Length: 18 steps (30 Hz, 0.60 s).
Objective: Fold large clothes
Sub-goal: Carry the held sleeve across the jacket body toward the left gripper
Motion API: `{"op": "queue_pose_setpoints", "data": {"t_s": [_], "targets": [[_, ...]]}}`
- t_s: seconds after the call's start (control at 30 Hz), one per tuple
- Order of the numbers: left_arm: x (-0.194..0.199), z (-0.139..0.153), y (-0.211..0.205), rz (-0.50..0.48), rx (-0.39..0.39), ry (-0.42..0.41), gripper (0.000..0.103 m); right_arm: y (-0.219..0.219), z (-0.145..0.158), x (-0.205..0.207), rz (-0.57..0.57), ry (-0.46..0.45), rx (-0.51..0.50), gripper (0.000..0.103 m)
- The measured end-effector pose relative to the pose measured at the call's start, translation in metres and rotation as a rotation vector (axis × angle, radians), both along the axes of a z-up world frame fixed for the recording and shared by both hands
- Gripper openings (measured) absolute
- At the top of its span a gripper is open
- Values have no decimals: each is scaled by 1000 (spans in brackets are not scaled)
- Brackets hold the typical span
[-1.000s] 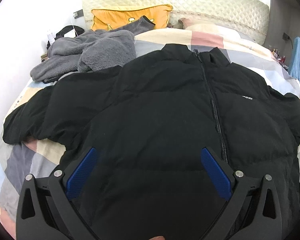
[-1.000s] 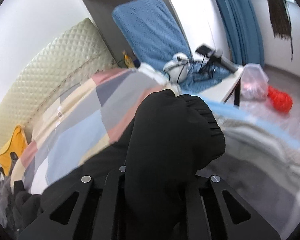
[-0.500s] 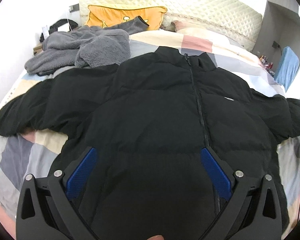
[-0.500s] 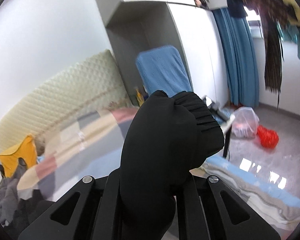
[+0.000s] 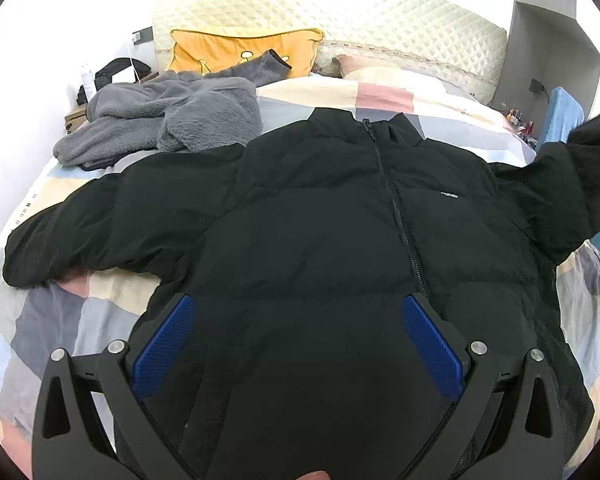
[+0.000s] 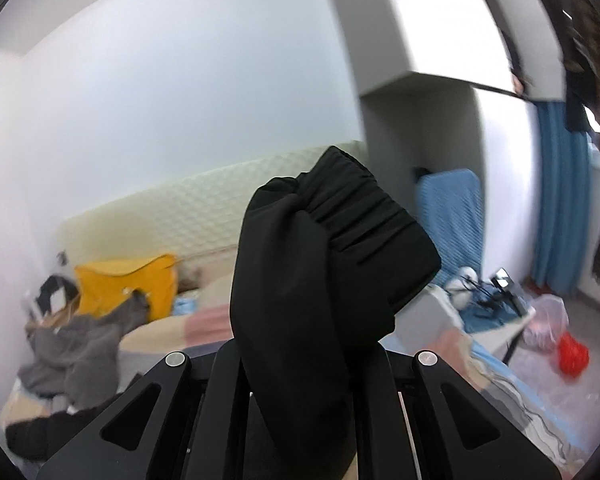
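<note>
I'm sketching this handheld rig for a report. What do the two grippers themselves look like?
The left gripper has matte black angular fingers with triangular cut-outs, silver round pivot bolts, and ribbed blue pads on the inner faces. The right gripper has the same black frame, cut-outs and silver bolts; its pads are hidden. No cables, markings or sleeves show.

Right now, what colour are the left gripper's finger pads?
Blue pads, ribbed, clearest in the left wrist view.

light: bright, upper wall blown out | blur: right wrist view smeared | edges: fisheye bending, dark corners
</note>
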<state>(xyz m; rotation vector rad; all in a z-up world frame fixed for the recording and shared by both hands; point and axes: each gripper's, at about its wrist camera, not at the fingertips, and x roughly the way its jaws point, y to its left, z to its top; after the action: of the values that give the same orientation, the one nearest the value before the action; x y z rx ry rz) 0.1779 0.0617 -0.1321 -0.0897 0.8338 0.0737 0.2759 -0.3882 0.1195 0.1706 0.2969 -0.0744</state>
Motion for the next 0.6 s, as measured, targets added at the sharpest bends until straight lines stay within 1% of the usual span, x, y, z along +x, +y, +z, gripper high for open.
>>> {"op": "queue_pose_setpoints", "data": {"t_s": [0.1, 0.2, 0.27, 0.33, 0.47, 0.6], "targets": [[-4, 3, 9, 1, -21, -10, 103, 49, 3, 5, 52, -2, -48, 7], [-10, 5, 15, 0, -19, -23, 103, 98, -3, 13, 115, 10, -77, 7], [-12, 7, 19, -4, -32, -28, 103, 129, -11, 20, 158, 25, -103, 8], [-13, 9, 25, -9, -59, -30, 103, 170, -23, 25, 202, 43, -165, 8], [-11, 11, 36, -4, -90, -34, 103, 226, -48, 30, 302, 78, -246, 10], [-2, 2, 49, 12, -134, 12, 103, 282, -86, 37, 407, 140, -293, 11]]}}
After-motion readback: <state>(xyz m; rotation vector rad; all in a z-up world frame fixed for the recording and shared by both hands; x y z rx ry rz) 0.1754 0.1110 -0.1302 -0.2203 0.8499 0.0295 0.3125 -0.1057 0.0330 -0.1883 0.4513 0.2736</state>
